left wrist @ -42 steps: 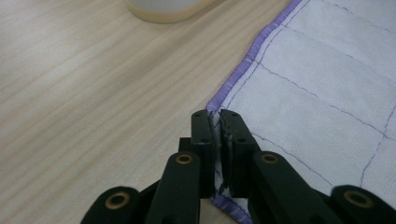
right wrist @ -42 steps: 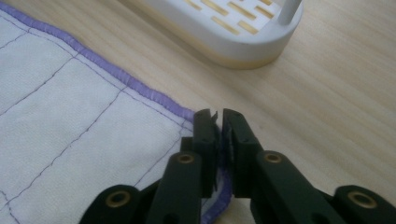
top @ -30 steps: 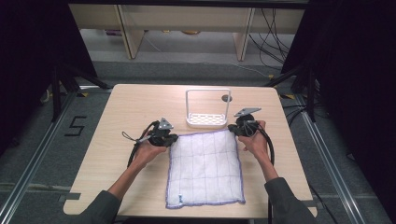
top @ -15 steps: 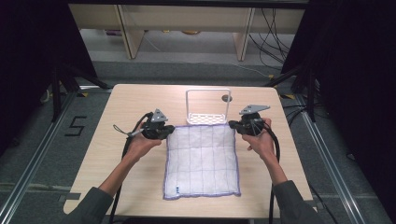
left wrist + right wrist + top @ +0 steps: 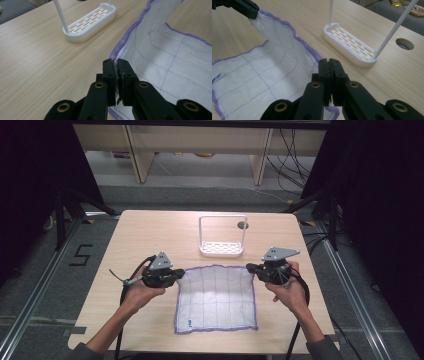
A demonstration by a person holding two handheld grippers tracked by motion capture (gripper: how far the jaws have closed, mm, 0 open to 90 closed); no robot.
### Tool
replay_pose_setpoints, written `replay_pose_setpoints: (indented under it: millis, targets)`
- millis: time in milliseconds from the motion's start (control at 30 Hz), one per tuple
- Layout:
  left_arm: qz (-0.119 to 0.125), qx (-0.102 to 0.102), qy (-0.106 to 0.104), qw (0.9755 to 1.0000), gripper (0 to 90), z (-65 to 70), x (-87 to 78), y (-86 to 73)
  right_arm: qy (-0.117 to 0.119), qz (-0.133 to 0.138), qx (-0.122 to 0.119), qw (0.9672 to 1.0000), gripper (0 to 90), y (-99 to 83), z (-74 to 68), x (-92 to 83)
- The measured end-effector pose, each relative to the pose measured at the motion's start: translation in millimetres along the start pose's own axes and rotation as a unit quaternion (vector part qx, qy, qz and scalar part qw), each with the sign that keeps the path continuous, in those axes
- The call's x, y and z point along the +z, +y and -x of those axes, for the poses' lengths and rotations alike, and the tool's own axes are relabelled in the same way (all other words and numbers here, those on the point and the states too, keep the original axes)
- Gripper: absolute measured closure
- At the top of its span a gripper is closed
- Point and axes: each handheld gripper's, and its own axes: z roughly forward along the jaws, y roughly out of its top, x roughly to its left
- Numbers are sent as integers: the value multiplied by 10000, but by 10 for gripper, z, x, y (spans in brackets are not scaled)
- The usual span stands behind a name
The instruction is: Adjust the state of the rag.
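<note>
A white cloth (image 5: 216, 297) with a purple hem and a faint purple grid is held by its two far corners, its near part still lying on the table. My left gripper (image 5: 179, 274) is shut on the far left corner, and the cloth (image 5: 160, 55) is pinched between the jaws of my left gripper (image 5: 117, 62). My right gripper (image 5: 251, 268) is shut on the far right corner; the purple hem of the cloth (image 5: 262, 72) runs into the jaws of my right gripper (image 5: 328, 62). Both corners are lifted off the wood, so the far edge sags between them.
A white slotted rack (image 5: 221, 248) with a tall wire frame stands just beyond the cloth, seen too as the rack (image 5: 90, 22) and the rack (image 5: 350, 45). A round hole (image 5: 243, 225) sits in the wooden table (image 5: 145, 235) behind it. Black cables trail from both grippers.
Both hands have moved away from the person and upward, pulling the cloth's far corners toward the rack. The cloth has slid along with them and its far edge now hangs off the table.
</note>
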Motion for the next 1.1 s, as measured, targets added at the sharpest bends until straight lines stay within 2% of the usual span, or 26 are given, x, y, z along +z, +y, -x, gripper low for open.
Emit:
replay_pose_setpoints:
  millis: [67, 100, 133, 167, 200, 233, 333, 367, 400, 433, 500, 633, 733, 767, 833, 933, 967, 1067, 1100]
  targets:
    - [2, 43, -35, 10000, 850, 79, -55, -37, 47, -36, 98, 9999, 888, -42, -57, -59]
    - [-34, 117, -33, 9999, 850, 94, -82, -48, 40, -1, 4, 10000, 888, -71, -64, -90]
    - [48, 41, -102, 9999, 850, 137, -104, -71, 60, -5, 64, 10000, 888, -95, -86, -105]
    - [83, 48, -112, 9999, 850, 162, -115, -89, 83, -29, 113, 9999, 888, -132, -122, -121]
    - [17, 128, -129, 9998, 850, 201, -141, -106, 74, -18, 29, 10000, 888, -154, -125, -126]
    - [-32, 172, -128, 9998, 850, 230, -160, -115, 148, -50, 13, 9999, 888, -191, -156, -130]
    - [-74, 275, -208, 9994, 850, 354, -208, -181, 180, -68, -25, 9998, 888, -263, -233, -164]
    - [-74, 314, -218, 9992, 850, 377, -209, -204, 227, -93, 67, 9997, 888, -300, -290, -187]
    - [-125, 330, -237, 9991, 850, 407, -214, -230, 224, -78, -46, 9997, 888, -313, -288, -196]
    - [-154, 354, -258, 9989, 850, 423, -217, -249, 246, -118, 23, 9996, 889, -335, -323, -210]
    - [-96, 294, -309, 9990, 849, 478, -217, -317, 257, -99, -69, 9996, 889, -378, -345, -221]
    - [-148, 289, -442, 9985, 847, 540, -252, -402, 333, -136, -19, 9993, 888, -463, -396, -240]
    - [-135, 261, -467, 9985, 847, 578, -247, -449, 382, -163, -18, 9991, 888, -518, -442, -252]
    - [-227, 321, -477, 9981, 847, 573, -254, -460, 373, -174, -29, 9992, 888, -539, -462, -251]
    - [-205, 229, -467, 9984, 846, 603, -235, -502, 408, -208, -23, 9989, 888, -585, -503, -256]
    - [-328, 268, -536, 9977, 846, 662, -224, -574, 419, -283, -8, 9987, 888, -645, -537, -262]
    - [-274, 187, -579, 9978, 846, 692, -214, -590, 433, -285, -69, 9986, 888, -664, -545, -258]
    - [-406, 324, -638, 9966, 846, 729, -224, -642, 436, -363, -62, 9984, 888, -714, -592, -260]
    - [-380, 307, -676, 9965, 845, 751, -223, -656, 432, -421, -76, 9982, 888, -733, -608, -260]
